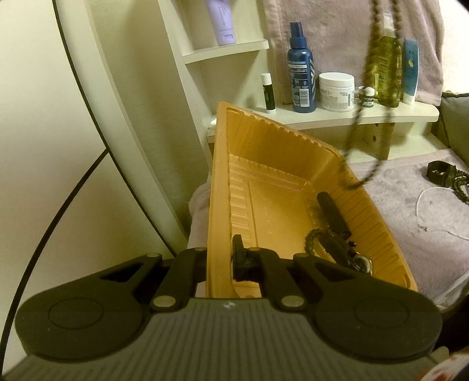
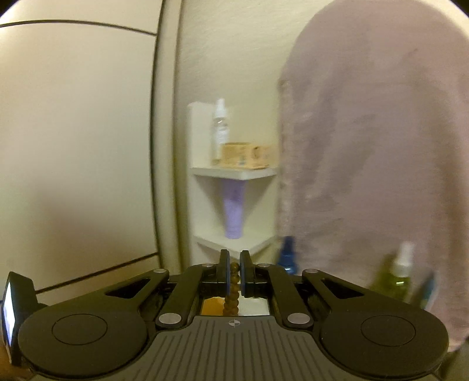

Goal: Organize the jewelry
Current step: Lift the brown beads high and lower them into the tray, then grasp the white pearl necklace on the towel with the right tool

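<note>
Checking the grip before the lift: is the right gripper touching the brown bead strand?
Touching. The right wrist view shows the right gripper with both pads closed on the brown bead strand.

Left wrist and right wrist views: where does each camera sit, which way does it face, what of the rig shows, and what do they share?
Left wrist: on the left gripper, angled down into the tilted orange tray it clamps by the wall; only its own fingers show.
Right wrist: on the right gripper, facing nearly level at the corner shelf; its fingers pinch a bead strand.
Shared: bead strand, purple tube, blue spray bottle.
</note>
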`<state>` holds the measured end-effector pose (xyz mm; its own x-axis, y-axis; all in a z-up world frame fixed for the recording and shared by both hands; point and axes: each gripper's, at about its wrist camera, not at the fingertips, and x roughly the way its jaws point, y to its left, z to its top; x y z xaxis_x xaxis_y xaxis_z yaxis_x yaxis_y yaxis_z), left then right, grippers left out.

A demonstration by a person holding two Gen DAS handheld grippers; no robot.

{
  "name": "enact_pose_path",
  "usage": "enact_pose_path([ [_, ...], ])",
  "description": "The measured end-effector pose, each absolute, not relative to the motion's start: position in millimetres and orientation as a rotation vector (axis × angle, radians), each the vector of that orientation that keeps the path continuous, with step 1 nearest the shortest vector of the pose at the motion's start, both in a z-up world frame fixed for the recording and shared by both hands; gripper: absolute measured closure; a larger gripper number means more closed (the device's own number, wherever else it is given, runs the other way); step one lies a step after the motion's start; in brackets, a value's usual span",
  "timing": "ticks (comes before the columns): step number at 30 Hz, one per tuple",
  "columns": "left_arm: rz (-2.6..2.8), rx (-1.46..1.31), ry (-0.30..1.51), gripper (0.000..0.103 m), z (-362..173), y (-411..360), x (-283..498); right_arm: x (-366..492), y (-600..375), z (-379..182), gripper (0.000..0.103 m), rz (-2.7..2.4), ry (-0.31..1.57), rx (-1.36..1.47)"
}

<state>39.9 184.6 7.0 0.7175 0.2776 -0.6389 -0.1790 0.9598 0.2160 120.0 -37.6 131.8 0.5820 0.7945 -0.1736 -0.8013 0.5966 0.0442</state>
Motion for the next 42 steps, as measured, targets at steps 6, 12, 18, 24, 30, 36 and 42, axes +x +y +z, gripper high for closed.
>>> enact_pose_path([
  [6,0.252,0.138,0.727,0.098,7,184,39,132,-3,98,0.097,0.989,0.302,-0.036],
  [12,0.254,0.131,0.727,0.098,7,186,39,138,16,56,0.097,1.042,0.445,-0.057],
  [18,0.254,0.129,0.728,0.098,7,187,39,135,24,23,0.097,1.1,0.563,-0.08],
  [24,0.254,0.129,0.729,0.098,7,187,40,133,19,2,0.096,1.08,0.623,-0.097],
  [30,0.254,0.13,0.729,0.098,7,188,39,138,-3,-3,0.056,1.011,0.603,-0.043],
  [36,0.253,0.132,0.729,0.098,7,189,39,142,-60,-4,0.056,0.856,0.576,0.03],
  [42,0.254,0.136,0.729,0.098,6,188,39,142,-129,-11,0.056,0.665,0.599,0.091],
])
